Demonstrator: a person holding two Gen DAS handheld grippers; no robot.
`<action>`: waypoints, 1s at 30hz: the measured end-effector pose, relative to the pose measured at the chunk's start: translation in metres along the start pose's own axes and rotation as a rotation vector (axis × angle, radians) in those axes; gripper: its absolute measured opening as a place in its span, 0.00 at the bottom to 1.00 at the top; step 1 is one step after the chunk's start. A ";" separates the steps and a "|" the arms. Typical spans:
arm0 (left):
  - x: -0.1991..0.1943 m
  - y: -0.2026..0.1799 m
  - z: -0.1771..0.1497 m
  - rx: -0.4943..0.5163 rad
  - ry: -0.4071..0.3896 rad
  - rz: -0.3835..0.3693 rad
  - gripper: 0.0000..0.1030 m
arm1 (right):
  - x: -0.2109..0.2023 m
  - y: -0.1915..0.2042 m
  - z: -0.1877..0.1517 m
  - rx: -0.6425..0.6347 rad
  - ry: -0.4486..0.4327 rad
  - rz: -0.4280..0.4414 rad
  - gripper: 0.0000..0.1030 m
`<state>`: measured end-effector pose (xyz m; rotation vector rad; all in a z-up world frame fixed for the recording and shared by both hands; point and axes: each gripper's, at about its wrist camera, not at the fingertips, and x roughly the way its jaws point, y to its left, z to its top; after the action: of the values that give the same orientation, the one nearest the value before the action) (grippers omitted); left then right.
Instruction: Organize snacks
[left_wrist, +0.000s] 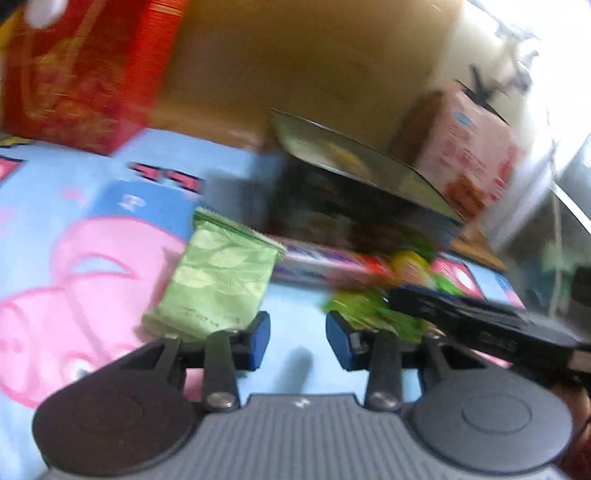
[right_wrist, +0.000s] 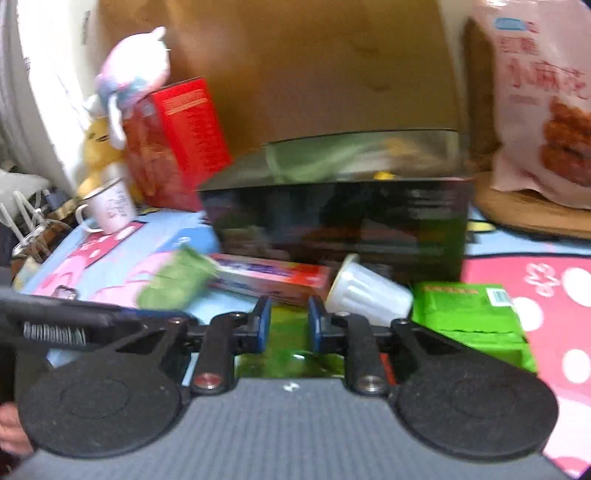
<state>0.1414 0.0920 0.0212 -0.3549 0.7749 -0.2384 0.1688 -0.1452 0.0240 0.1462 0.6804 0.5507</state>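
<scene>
My left gripper (left_wrist: 297, 339) is open and empty above the cartoon cloth, just right of a light green snack packet (left_wrist: 218, 280). A long purple and red candy bar (left_wrist: 325, 264) lies behind it, with green and yellow wrappers (left_wrist: 373, 310) to its right. My right gripper (right_wrist: 289, 325) is part open over a shiny green wrapper (right_wrist: 288, 354); whether it touches is unclear. In the right wrist view the green packet (right_wrist: 177, 280), the candy bar (right_wrist: 273, 277), a white ribbed cup (right_wrist: 369, 291) on its side and a green box (right_wrist: 472, 314) lie before a dark open storage box (right_wrist: 332, 218).
A red box (right_wrist: 177, 140) with a plush toy (right_wrist: 133, 74) on it and a white mug (right_wrist: 110, 206) stand at the left. A pink snack bag (right_wrist: 546, 110) stands on a wooden board at the right. Brown cardboard (right_wrist: 314, 66) backs the scene.
</scene>
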 end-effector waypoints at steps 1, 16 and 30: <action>-0.005 0.007 0.003 -0.019 -0.026 0.024 0.35 | -0.001 -0.005 0.000 0.006 -0.005 -0.026 0.27; 0.034 -0.003 0.038 -0.047 0.001 0.026 0.45 | 0.029 0.022 -0.001 -0.163 0.018 -0.058 0.47; -0.041 -0.059 -0.059 0.139 0.010 -0.059 0.49 | -0.087 0.043 -0.088 -0.197 -0.035 -0.011 0.46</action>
<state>0.0664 0.0387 0.0315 -0.2458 0.7542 -0.3479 0.0387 -0.1587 0.0170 -0.0327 0.5892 0.5999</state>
